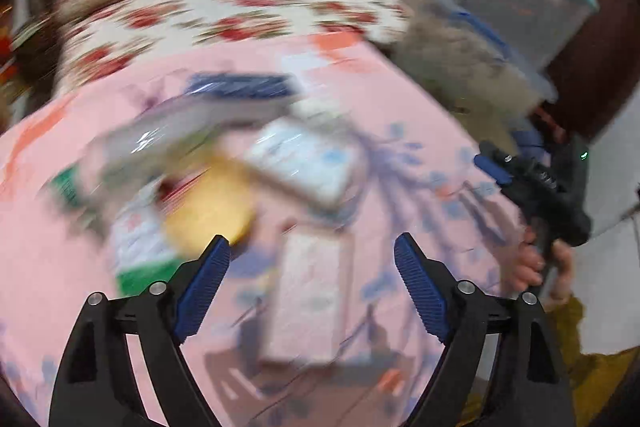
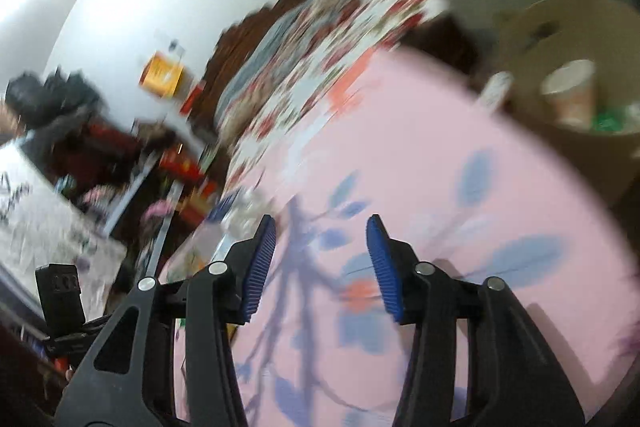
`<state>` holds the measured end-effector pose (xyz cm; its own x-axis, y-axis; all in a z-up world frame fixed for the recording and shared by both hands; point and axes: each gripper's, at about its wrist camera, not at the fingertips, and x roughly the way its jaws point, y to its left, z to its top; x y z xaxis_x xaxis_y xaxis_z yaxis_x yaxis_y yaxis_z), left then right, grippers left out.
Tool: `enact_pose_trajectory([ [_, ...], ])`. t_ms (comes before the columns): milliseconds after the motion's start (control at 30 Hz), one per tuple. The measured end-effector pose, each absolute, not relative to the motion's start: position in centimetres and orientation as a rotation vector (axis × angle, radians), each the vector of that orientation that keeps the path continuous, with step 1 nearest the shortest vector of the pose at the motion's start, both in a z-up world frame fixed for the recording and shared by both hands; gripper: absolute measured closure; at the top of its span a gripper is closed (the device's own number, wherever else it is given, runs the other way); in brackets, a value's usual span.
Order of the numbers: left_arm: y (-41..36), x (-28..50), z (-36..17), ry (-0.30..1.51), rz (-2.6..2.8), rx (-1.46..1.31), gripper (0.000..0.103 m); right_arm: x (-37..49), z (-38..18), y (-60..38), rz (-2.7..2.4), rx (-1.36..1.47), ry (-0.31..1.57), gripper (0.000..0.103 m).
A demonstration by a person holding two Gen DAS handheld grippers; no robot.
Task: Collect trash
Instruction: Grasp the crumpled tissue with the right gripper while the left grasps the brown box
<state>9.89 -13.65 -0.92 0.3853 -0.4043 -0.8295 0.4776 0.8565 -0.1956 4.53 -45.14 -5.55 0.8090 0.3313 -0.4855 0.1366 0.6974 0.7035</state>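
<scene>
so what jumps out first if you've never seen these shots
A blurred heap of wrappers and packets lies mid-frame on the pink leaf-print sheet, just beyond the open, empty left gripper. In the right wrist view, a brown bin at upper right holds a paper cup.

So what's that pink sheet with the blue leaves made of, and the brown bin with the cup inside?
The pink sheet looks like printed cloth, matte: it lies flat and gives no shine, though blur hides any weave. The brown bin looks like cardboard, with a dull tan wall. The cup in it seems to be paper or thin plastic; too blurred to tell.
</scene>
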Motion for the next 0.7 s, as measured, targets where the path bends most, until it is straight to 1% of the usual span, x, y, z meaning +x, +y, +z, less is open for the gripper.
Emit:
enact_pose_trajectory([
  [33, -13.1, 9.6, -1.3, 1.034, -0.553, 0.084, 0.017, 5.4, -5.5, -43.8, 0.144, 0.794, 0.655, 0.052],
  [67, -13.0, 9.2, -1.9, 1.038, -0.541, 0.092, 0.014, 6.2, -5.5, -43.0, 0.164, 0.784, 0.670, 0.049],
  [133, -13.2, 8.7, -3.1, 1.061, -0.532, 0.102, 0.014, 8.2, -5.3, -40.9, 0.200, 0.758, 0.696, 0.044],
  [200, -13.8, 8.2, -4.5, 1.074, -0.547, 0.134, 0.014, 10.8, -5.0, -39.1, 0.214, 0.732, 0.709, 0.028],
  [300, -15.1, 7.6, -6.0, 1.065, -0.538, 0.204, 0.014, 14.1, -5.2, -36.9, 0.192, 0.682, 0.742, 0.016],
  [467, -15.5, 7.7, -7.6, 1.075, -0.519, 0.215, 0.014, 18.8, -6.7, -33.5, 0.195, 0.610, 0.832, 0.016],
  [500, -15.5, 7.8, -7.8, 1.081, -0.516, 0.212, 0.014, 19.3, -7.0, -32.9, 0.202, 0.598, 0.842, 0.018],
  [533, -15.5, 7.8, -8.0, 1.086, -0.514, 0.213, 0.014, 19.6, -7.3, -32.3, 0.214, 0.574, 0.852, 0.025],
  [567, -15.6, 7.8, -8.3, 1.087, -0.512, 0.217, 0.017, 19.6, -7.5, -31.9, 0.225, 0.551, 0.862, 0.050],
  [600, -15.7, 7.7, -8.4, 1.084, -0.513, 0.225, 0.023, 19.6, -7.6, -31.8, 0.230, 0.542, 0.869, 0.052],
  [633, -15.8, 7.6, -8.5, 1.069, -0.504, 0.245, 0.037, 19.2, -7.5, -32.3, 0.219, 0.561, 0.851, 0.054],
  [667, -15.9, 7.4, -8.4, 1.051, -0.506, 0.271, 0.045, 18.7, -7.2, -33.0, 0.205, 0.575, 0.836, 0.055],
  [700, -16.0, 7.3, -8.3, 1.052, -0.519, 0.280, 0.046, 17.8, -6.6, -33.7, 0.189, 0.581, 0.807, 0.055],
])
